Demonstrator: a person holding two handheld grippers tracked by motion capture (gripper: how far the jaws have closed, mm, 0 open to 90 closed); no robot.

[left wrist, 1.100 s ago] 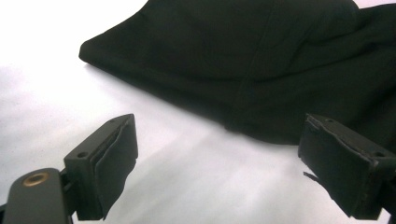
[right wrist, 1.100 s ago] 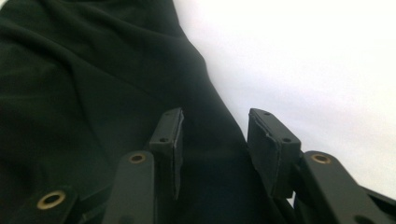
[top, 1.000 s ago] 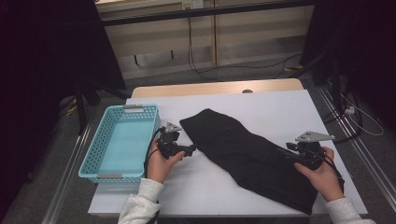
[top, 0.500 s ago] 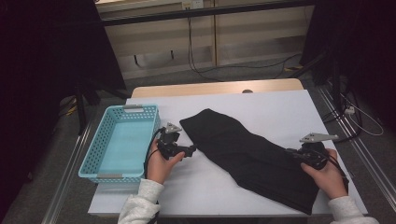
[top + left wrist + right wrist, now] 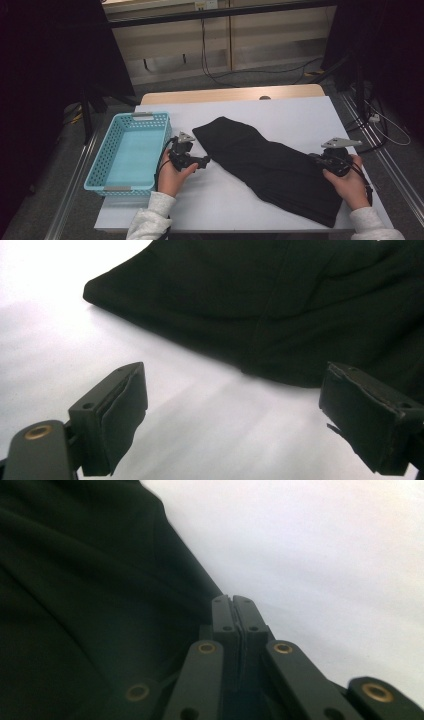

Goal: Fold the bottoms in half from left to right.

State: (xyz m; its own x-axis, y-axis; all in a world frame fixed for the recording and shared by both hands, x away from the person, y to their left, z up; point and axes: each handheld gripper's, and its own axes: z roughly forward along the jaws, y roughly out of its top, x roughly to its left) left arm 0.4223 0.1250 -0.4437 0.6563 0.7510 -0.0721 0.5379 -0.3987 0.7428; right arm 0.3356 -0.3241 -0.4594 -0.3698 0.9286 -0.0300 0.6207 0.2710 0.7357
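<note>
A long black cloth [image 5: 270, 165] lies slantwise across the white table [image 5: 300, 115]. My left gripper [image 5: 204, 161] rests on the table just off the cloth's near-left edge, open. In the left gripper view its wide-apart jaws [image 5: 235, 380] frame bare table, with the black cloth [image 5: 280, 305] just beyond them. At the cloth's right edge my right gripper [image 5: 319, 158] is shut. In the right gripper view its jaws [image 5: 233, 601] meet tightly where the cloth's [image 5: 90, 605] edge runs in between them.
A light blue plastic basket [image 5: 100, 172] stands on the table's left side, close to my left hand. Beyond the far edge of the table are a low cabinet and loose cables on the floor. A metal rail runs along the table's right side.
The right gripper's jaws have closed at the cloth's right edge. The left gripper and the cloth stay where they were.
</note>
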